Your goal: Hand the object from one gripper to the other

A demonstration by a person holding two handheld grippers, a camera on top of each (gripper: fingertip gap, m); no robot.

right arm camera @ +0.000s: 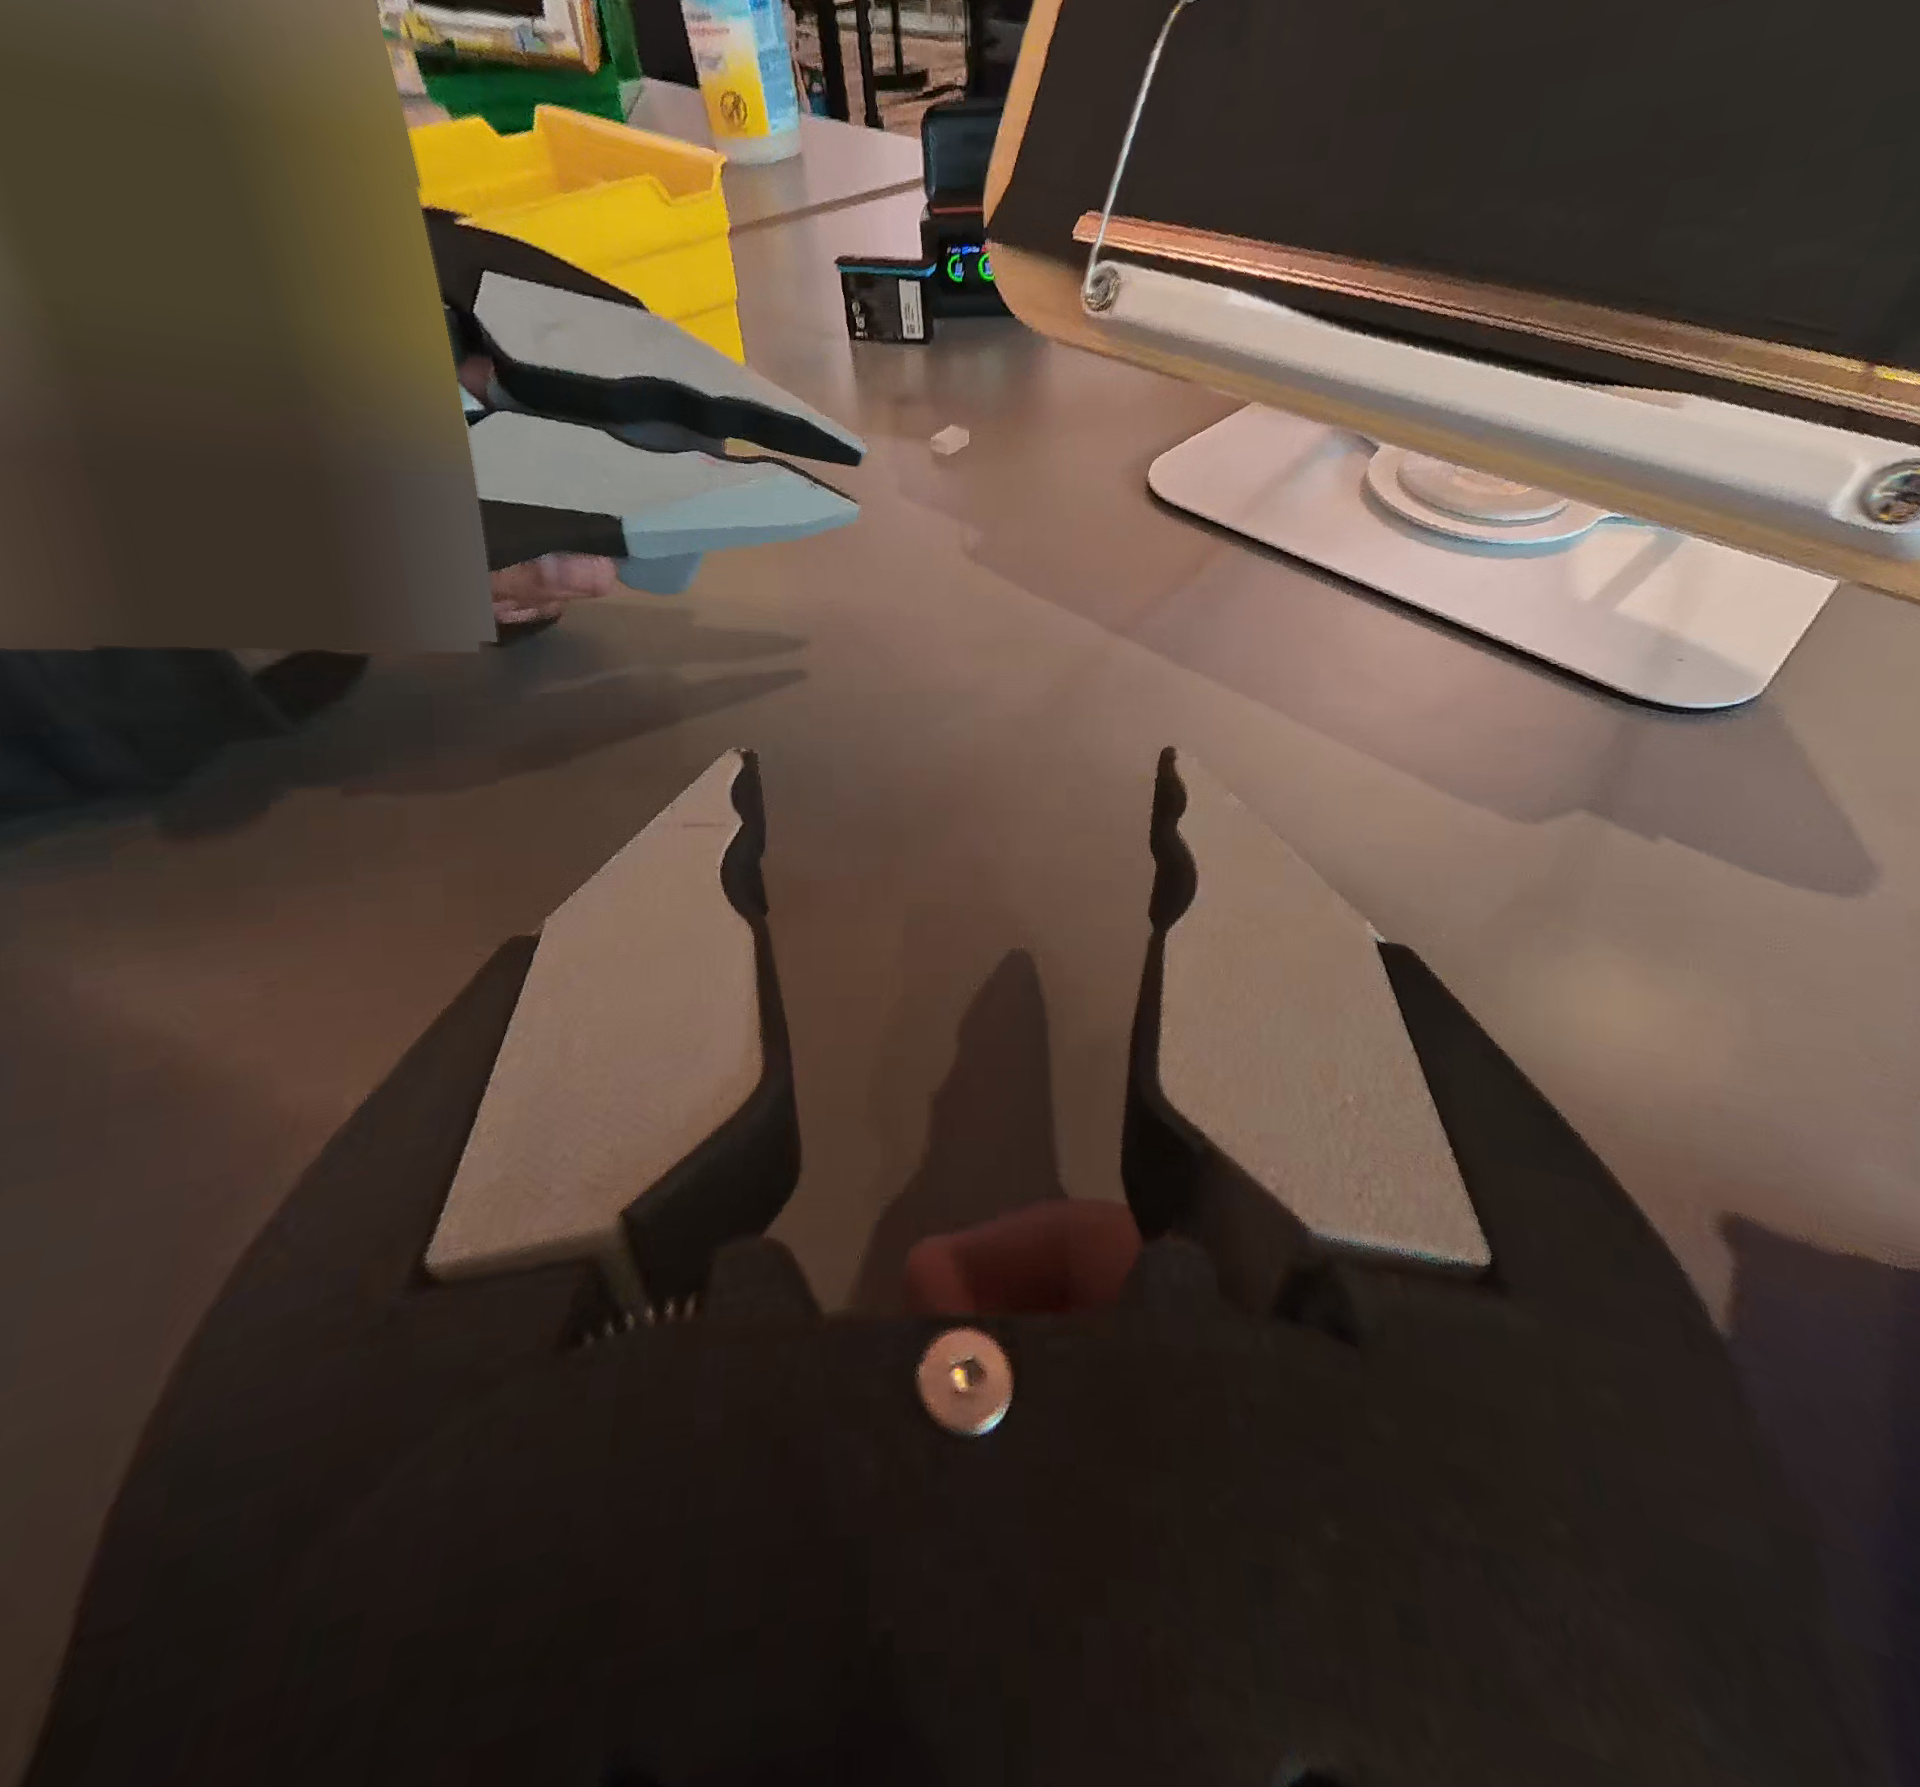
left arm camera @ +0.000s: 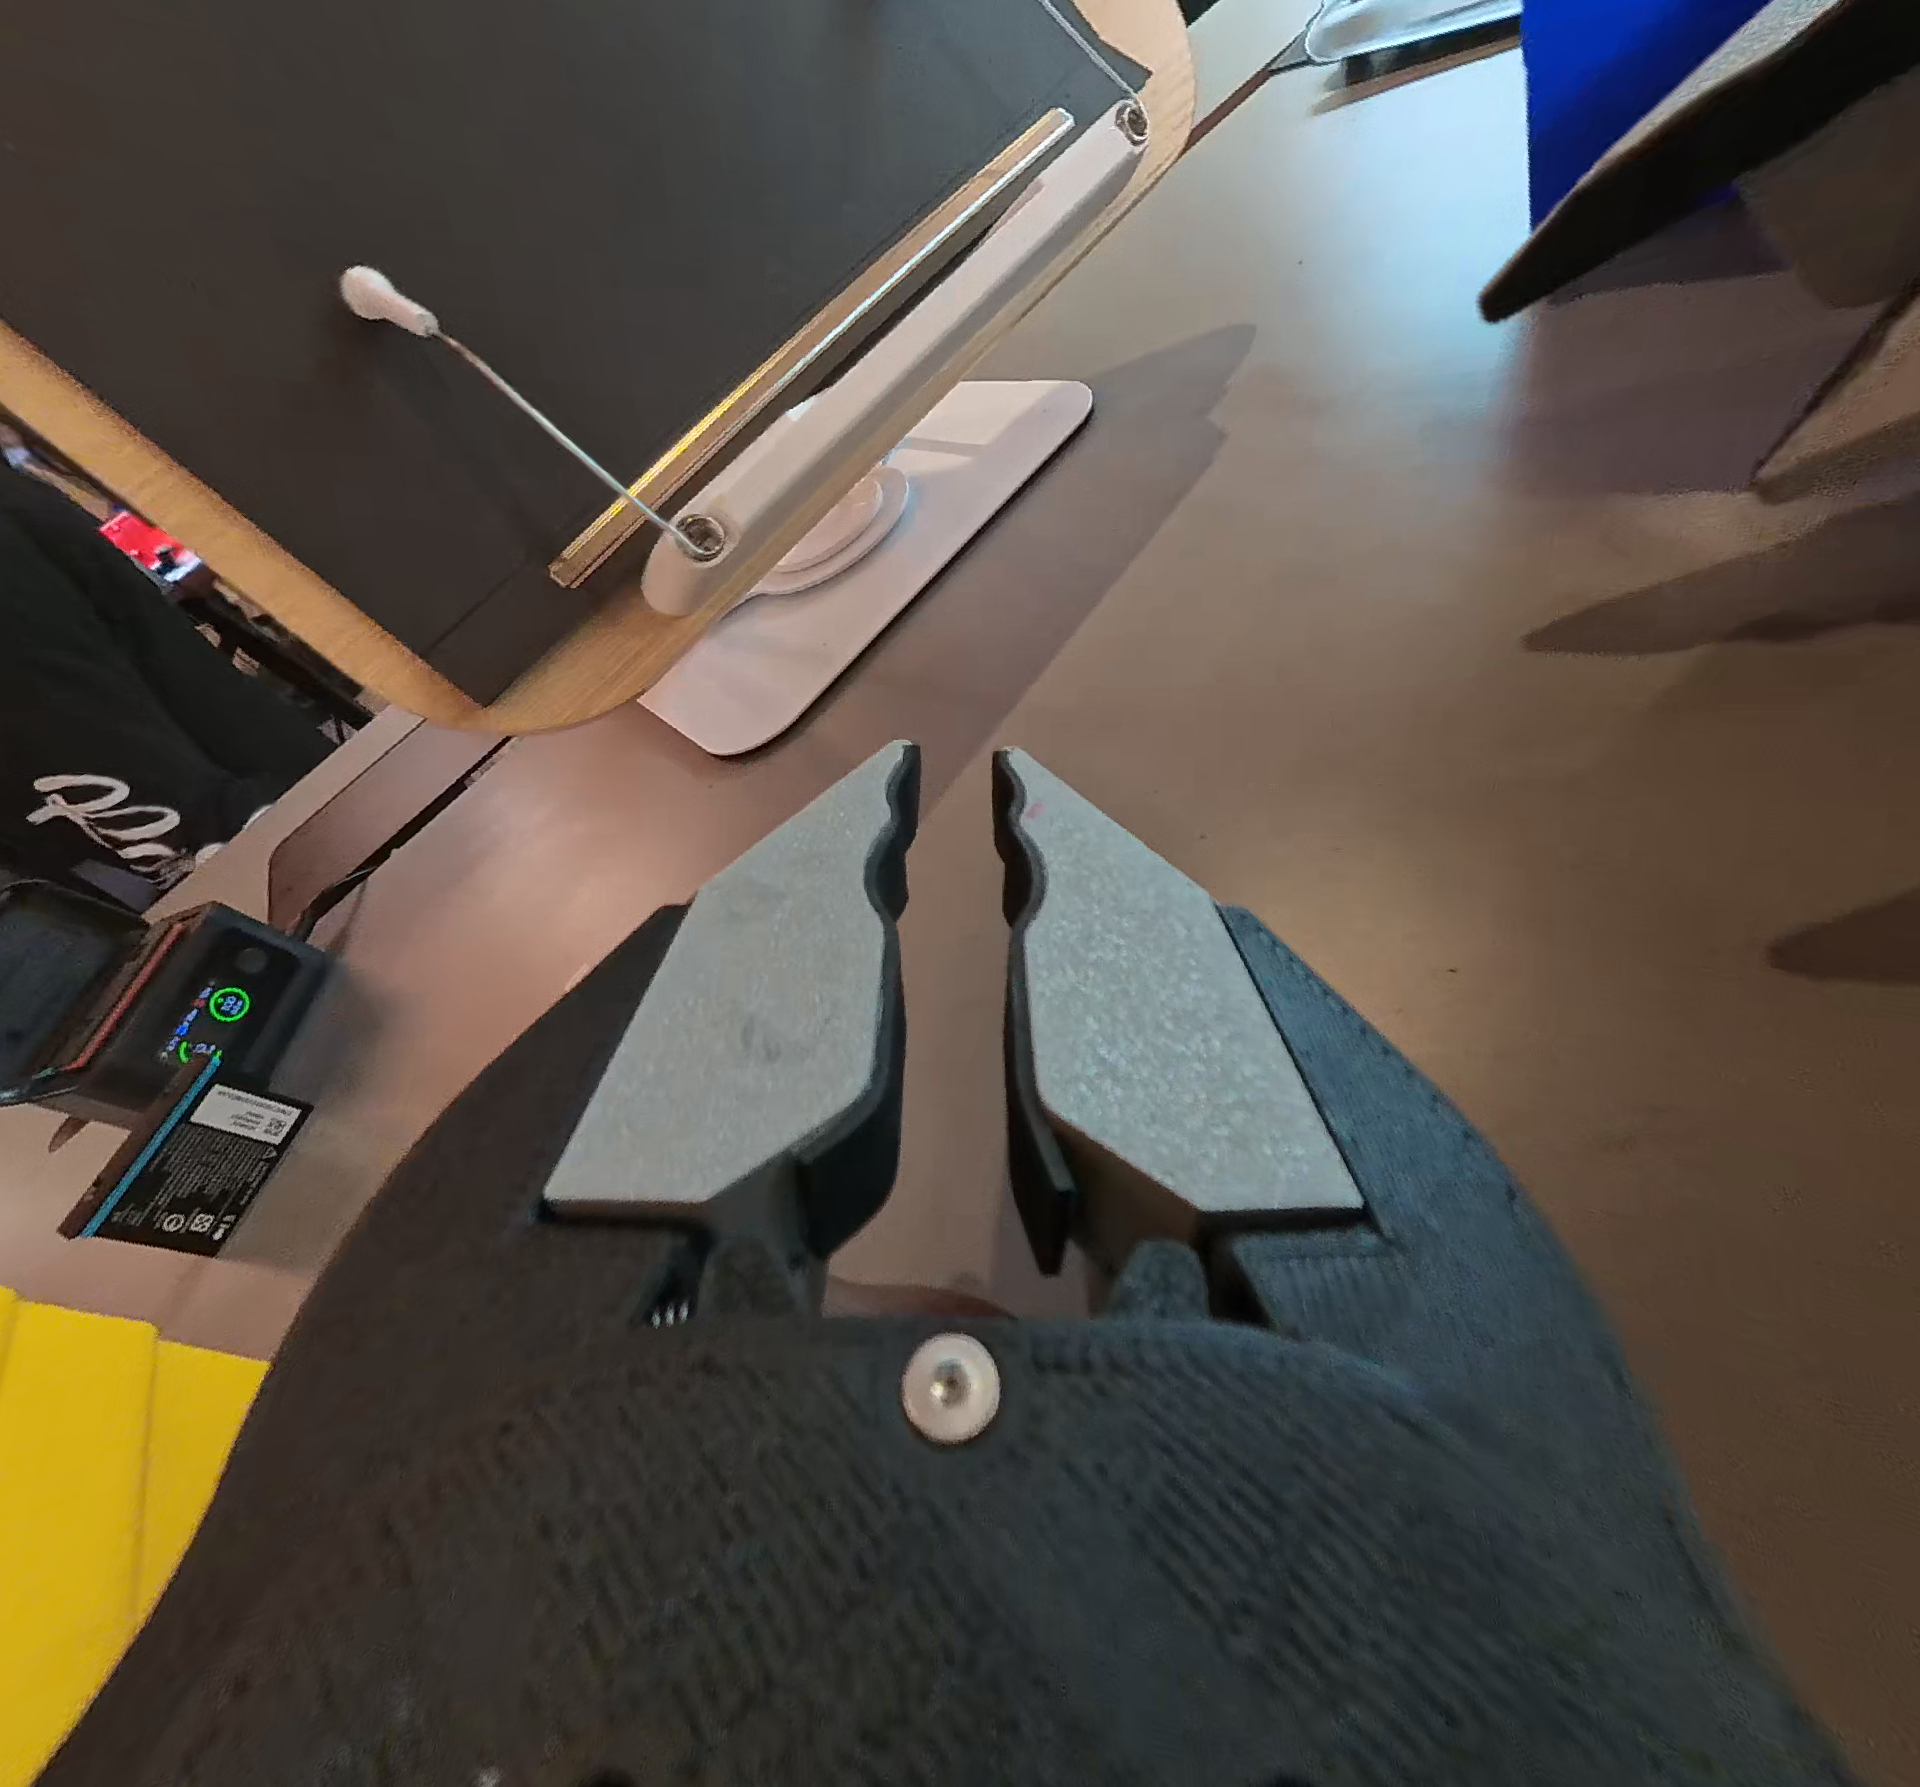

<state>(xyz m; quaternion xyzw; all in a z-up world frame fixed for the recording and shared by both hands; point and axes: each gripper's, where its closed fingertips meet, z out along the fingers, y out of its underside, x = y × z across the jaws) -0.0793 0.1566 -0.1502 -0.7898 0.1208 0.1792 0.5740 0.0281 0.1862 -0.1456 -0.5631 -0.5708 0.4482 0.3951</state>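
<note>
My left gripper [left arm camera: 956,755] hovers over the brown table [left arm camera: 1299,802] with only a narrow gap between its jaws and nothing in it. It also shows in the right wrist view [right arm camera: 857,485] at the left, lying on its side and held by a hand. My right gripper [right arm camera: 956,771] is wide open and empty, low over the table [right arm camera: 935,677], with its tips apart from the left gripper. A small pale piece [right arm camera: 949,439] lies on the table just beyond the left gripper's tips. Neither gripper holds an object.
A wooden book stand [left arm camera: 623,179] with a black face stands on a white base [right arm camera: 1507,574] right ahead. Yellow bins [right arm camera: 603,199], a black charger with green lights [right arm camera: 966,267], a cleaner bottle [right arm camera: 743,23], a cardboard box [left arm camera: 1766,127] and a metal lid [left arm camera: 1413,2] ring the work area.
</note>
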